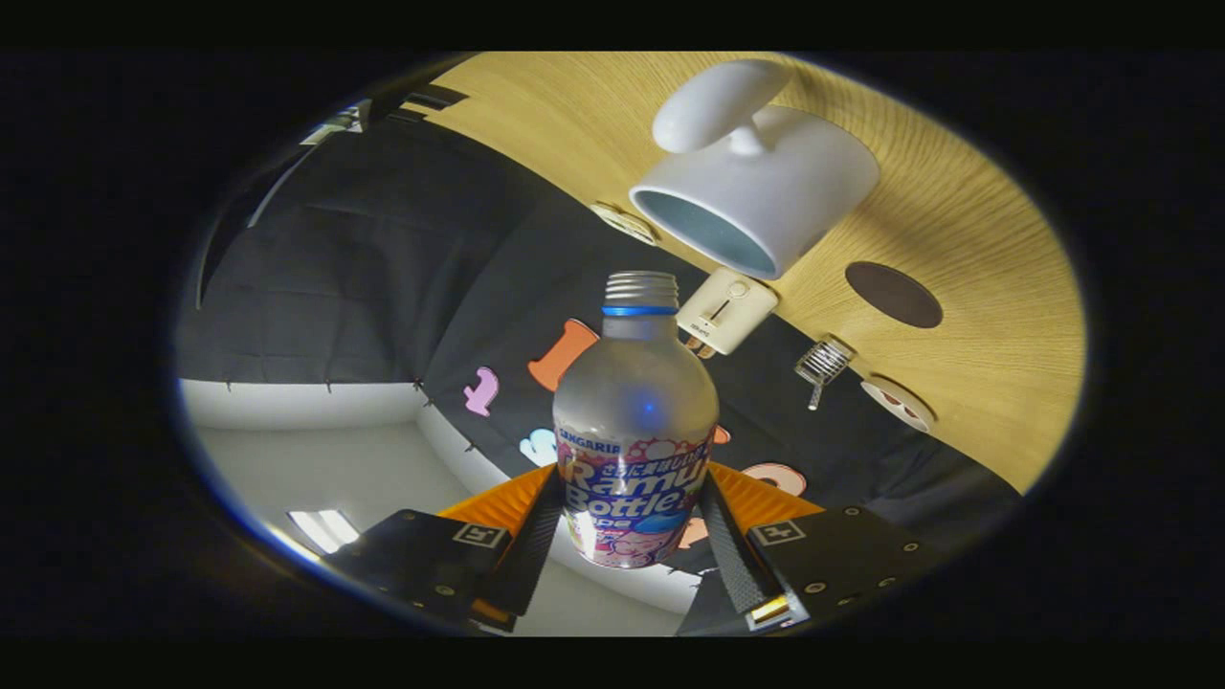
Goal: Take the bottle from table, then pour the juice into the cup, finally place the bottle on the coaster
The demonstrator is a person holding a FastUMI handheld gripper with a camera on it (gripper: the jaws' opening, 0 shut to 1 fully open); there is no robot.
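My gripper [632,495] is shut on a clear bottle [636,421] with a colourful label, both fingers pressing on its lower body. The bottle's threaded neck is uncapped, with a blue ring below it. The whole view is strongly tilted, so the wooden table [967,230] lies beyond the bottle, slanting upward. A white cup [766,182] with a handle stands on it just beyond the bottle's neck, its blue-grey inside showing. No liquid shows leaving the neck. A dark round coaster [893,294] lies on the table beside the cup.
Along the table's edge sit a small white boxy device [727,311], a small metal wire item [823,362], a white roll [898,402] and a flat round piece [622,222]. Black cloth wall hangs behind; a pale floor shows beyond the fingers.
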